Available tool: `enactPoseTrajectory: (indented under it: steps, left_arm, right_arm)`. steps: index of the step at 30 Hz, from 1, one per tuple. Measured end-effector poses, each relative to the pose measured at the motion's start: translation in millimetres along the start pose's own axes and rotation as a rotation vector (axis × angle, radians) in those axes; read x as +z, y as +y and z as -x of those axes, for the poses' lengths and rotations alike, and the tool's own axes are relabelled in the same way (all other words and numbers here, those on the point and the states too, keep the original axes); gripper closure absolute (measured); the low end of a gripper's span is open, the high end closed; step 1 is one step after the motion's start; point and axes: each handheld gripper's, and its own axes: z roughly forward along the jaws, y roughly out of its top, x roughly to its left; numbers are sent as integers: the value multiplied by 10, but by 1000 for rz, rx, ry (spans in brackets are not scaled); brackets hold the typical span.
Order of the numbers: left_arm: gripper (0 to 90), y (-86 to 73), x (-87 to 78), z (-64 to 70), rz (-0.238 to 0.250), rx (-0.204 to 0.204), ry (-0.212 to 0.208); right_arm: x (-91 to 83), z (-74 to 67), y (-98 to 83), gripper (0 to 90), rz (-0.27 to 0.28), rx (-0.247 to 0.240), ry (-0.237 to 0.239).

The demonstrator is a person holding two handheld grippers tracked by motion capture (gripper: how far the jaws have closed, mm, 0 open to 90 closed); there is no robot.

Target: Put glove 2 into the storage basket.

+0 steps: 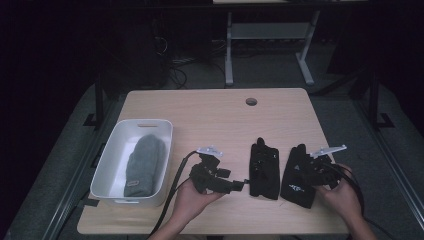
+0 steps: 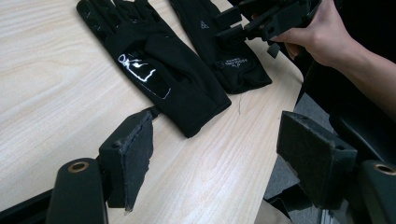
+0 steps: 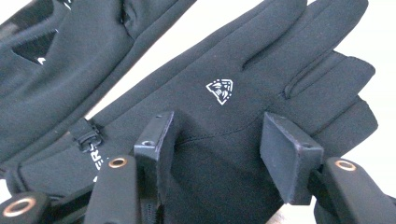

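Two black gloves lie side by side on the wooden table. In front of my left gripper [image 1: 243,184] is the left glove [image 1: 264,170], marked with shiny lines [image 2: 159,70]. That gripper is held low beside the glove's cuff. Its jaws stand open [image 2: 219,158] with bare table between them. The right glove [image 1: 296,181] carries a small white emblem [image 3: 224,88]. My right gripper [image 1: 306,172] hovers over its back, open [image 3: 224,149], with the pads [image 3: 289,154] apart above the fabric. From the left gripper view, the right gripper [image 2: 266,18] sits over the far glove [image 2: 229,60].
A white bin [image 1: 112,150] at the table's left holds a grey knit piece [image 1: 145,165]. A round cable hole [image 1: 251,101] is near the far edge. The table's near edge [image 2: 275,135] runs close to the gloves' cuffs. A desk frame [image 1: 270,35] stands beyond the table.
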Motion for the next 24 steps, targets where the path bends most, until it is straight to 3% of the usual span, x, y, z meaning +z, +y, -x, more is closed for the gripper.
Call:
enactPoseTrajectory:
  steps: [6,11,13,19,24]
  left_arm:
    - [271,-8,-6,4,20,2,-1]
    - [271,-13,-7,2,13,3,3]
    - [271,-17,-6,-3,12,3,2]
    - [271,-28,-21,-27,14,-7,0]
    - [271,-31,-49,-44,26,-10,9]
  right_arm:
    - [9,-33,-3,502,4,-21,-23]
    - [4,-12,11,658,-1,-7,17]
    - [0,-19,15,708,-12,22,39]
    - [-12,32,31,750,-25,70,71]
    - [-80,48,73,759,-9,81,85]
